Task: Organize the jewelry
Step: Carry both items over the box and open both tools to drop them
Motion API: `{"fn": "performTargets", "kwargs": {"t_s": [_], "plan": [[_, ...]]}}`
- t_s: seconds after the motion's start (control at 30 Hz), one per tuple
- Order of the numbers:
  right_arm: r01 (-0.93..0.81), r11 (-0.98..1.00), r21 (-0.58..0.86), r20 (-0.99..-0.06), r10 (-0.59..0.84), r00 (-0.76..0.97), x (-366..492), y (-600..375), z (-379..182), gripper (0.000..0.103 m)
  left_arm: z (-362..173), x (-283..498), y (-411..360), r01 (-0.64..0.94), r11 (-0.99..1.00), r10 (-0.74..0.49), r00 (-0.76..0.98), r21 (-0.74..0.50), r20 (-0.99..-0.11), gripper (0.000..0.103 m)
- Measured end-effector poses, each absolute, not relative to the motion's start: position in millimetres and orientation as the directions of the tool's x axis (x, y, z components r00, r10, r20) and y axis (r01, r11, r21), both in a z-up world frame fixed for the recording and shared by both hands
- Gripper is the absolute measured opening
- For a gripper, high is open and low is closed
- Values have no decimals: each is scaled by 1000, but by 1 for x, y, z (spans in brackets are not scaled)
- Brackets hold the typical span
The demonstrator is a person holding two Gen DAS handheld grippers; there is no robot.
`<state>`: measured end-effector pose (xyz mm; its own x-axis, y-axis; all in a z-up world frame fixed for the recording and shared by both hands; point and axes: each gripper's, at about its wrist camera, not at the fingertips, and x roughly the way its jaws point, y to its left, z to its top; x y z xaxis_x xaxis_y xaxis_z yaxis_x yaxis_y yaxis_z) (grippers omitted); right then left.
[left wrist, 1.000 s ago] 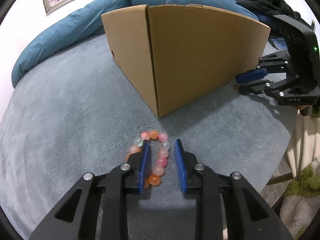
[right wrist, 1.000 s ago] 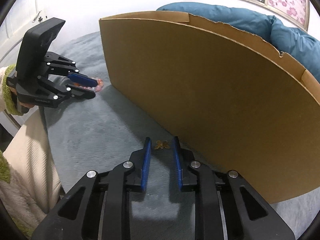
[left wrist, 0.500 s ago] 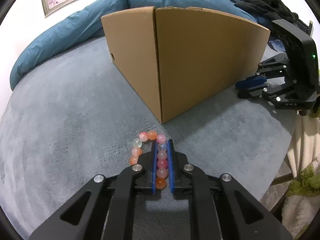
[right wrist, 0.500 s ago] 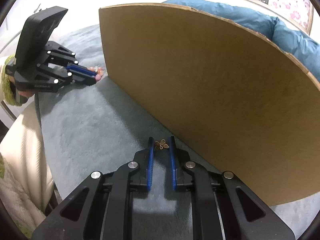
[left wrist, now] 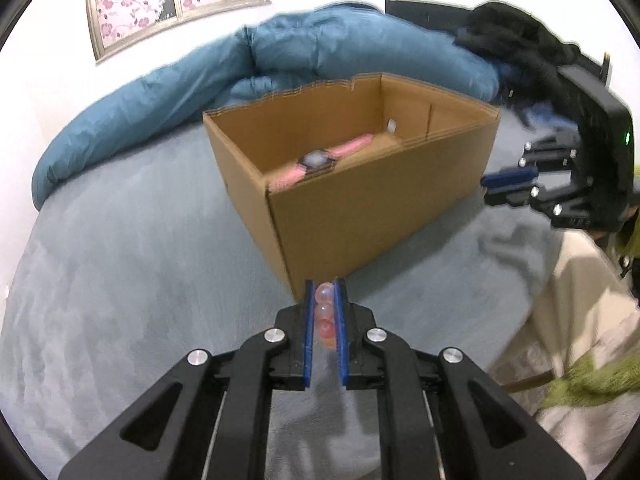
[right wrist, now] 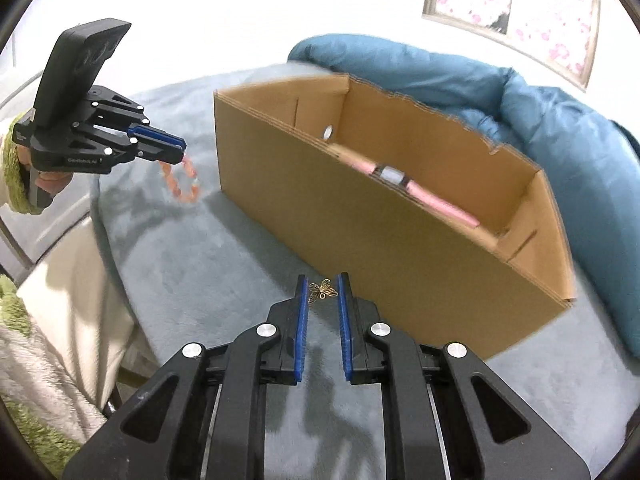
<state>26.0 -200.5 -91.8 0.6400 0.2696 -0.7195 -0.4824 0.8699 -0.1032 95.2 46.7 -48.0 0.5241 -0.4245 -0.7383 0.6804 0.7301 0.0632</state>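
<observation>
Left gripper point(left wrist: 324, 292) pinches a bead bracelet point(left wrist: 324, 314) between its blue pads, a few pink and orange beads stacked in the narrow gap. From the right wrist view the left gripper point(right wrist: 176, 148) is raised off the bed and the rest of the bracelet point(right wrist: 182, 182) hangs in a loop below its tips, clear of the blanket, just left of the box. Right gripper point(right wrist: 322, 294) holds a small gold butterfly charm point(right wrist: 323, 290) at its fingertips; the blue pads sit close on either side of it, whether both touch it is hard to tell, and it appears lifted off the blanket. In the left view the right gripper point(left wrist: 490, 188) shows at far right with fingers nearly together, charm too small to see there. Open cardboard box point(right wrist: 400, 240) sits on the grey blanket point(right wrist: 180, 260), with cardboard dividers inside. A pink watch point(right wrist: 400, 180) lies in the box along the bottom, strap stretched out; also seen from the left view point(left wrist: 320, 160). Both grippers are outside the box, on opposite ends of its near wall. Blue duvet point(left wrist: 200, 92) is bunched behind the box. Framed flower picture point(left wrist: 176, 0) hangs on the wall. Dark clothes point(left wrist: 516, 40) are piled at top right. Both views have some motion blur.
</observation>
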Motion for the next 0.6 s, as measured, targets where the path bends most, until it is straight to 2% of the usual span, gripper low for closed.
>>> {"fn": "performTargets", "kwargs": {"t_s": [0.3,0.43,0.6], "plan": [[-450,887,-101,-568,320,758,20,-220,-17,12,53,80,20,739,668,-581,594,91,-556,9],[-440,893,-98,-493,341,800,31,-224,9,12,77,94,-1,757,646,-630,602,99,-490,9],[-429,897,-110,-502,322,803,60,-229,4,12,57,125,-38,783,613,-629,566,108,-534,9]]}}
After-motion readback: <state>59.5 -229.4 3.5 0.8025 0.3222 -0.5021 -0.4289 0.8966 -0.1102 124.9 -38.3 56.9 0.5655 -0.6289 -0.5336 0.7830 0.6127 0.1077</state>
